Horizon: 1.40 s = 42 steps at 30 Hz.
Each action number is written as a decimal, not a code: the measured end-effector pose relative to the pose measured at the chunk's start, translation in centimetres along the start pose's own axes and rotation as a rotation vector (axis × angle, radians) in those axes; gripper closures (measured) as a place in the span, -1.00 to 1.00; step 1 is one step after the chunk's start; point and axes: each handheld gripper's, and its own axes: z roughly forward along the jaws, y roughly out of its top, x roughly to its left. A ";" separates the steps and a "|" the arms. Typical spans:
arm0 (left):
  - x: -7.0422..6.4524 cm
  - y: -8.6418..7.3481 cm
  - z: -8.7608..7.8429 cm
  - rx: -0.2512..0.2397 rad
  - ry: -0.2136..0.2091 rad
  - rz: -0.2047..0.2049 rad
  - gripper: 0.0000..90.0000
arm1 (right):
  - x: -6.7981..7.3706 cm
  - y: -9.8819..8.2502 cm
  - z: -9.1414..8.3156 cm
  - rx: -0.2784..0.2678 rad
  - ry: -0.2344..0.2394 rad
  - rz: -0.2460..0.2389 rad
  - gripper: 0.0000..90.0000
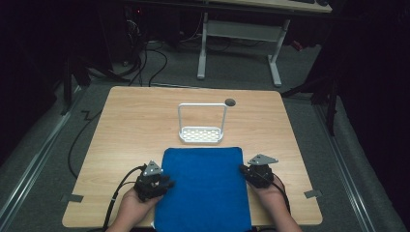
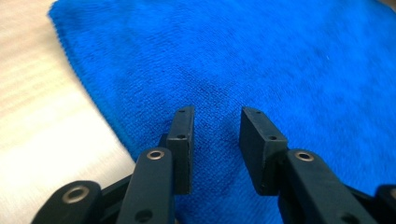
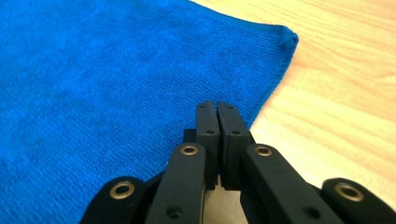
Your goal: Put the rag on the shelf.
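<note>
Filling the middle of the high view is a big wooden table (image 1: 125, 125). A blue towel (image 1: 203, 188) lies flat on it, low in the middle of the frame. Just above the towel stands a small white rack (image 1: 200, 134) with a tall handle. The left gripper (image 1: 167, 184) sits at the towel's left edge, its jaws partway apart over the cloth with nothing between them. The right gripper (image 1: 241, 169) sits at the towel's right edge, its jaws pressed together and holding nothing.
</note>
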 end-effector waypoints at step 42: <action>5.2 2.1 1.9 -0.105 0.156 -0.123 0.48 | -1.1 -0.6 -2.1 -0.110 -0.001 0.075 0.21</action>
